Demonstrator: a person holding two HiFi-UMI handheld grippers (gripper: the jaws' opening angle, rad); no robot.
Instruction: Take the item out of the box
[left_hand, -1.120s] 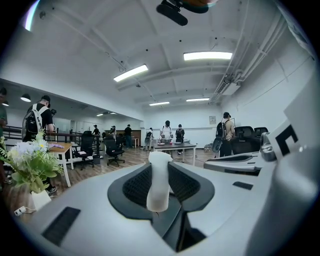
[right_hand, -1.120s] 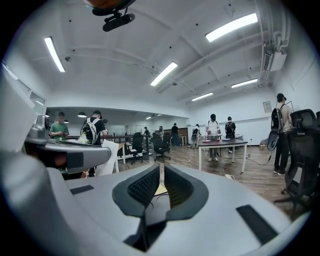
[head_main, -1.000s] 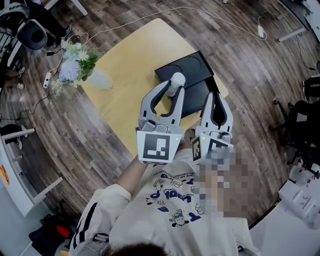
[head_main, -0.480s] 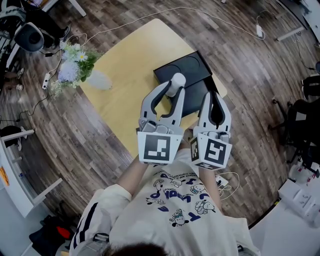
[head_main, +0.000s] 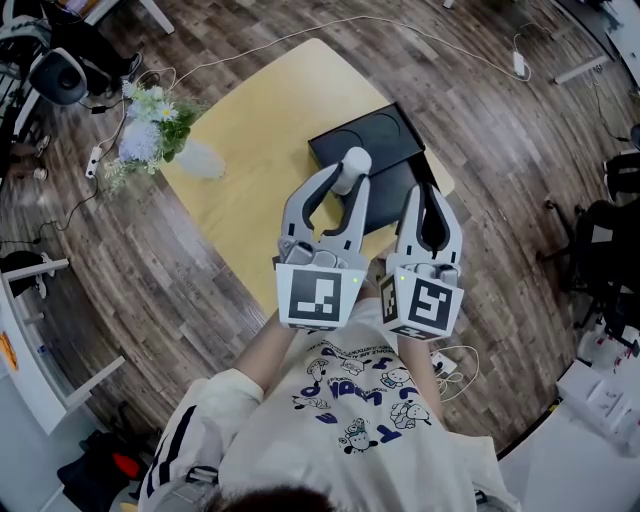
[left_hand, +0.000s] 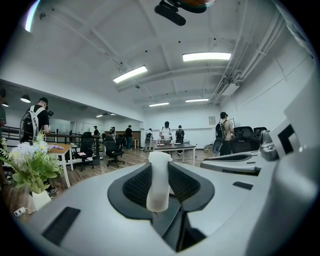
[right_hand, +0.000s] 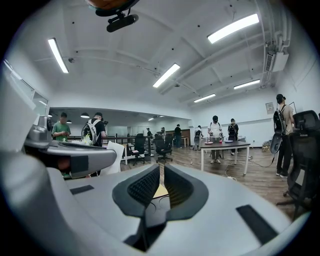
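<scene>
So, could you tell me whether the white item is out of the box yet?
Out: the left gripper holds the white item in the air over the black box.

We see a square, pale yellow table (head_main: 270, 130) standing on a dark plank floor (head_main: 180, 270), set cornerwise to us. Two things lie on it. A flat black box (head_main: 385, 135) sits toward the right corner, close to the table's edge there, with a round hollow in its top face. At the left corner stands a white vase (head_main: 200, 160), its flowers (head_main: 150, 125) leaning out past the edge. The rest of the top is bare wood.
</scene>
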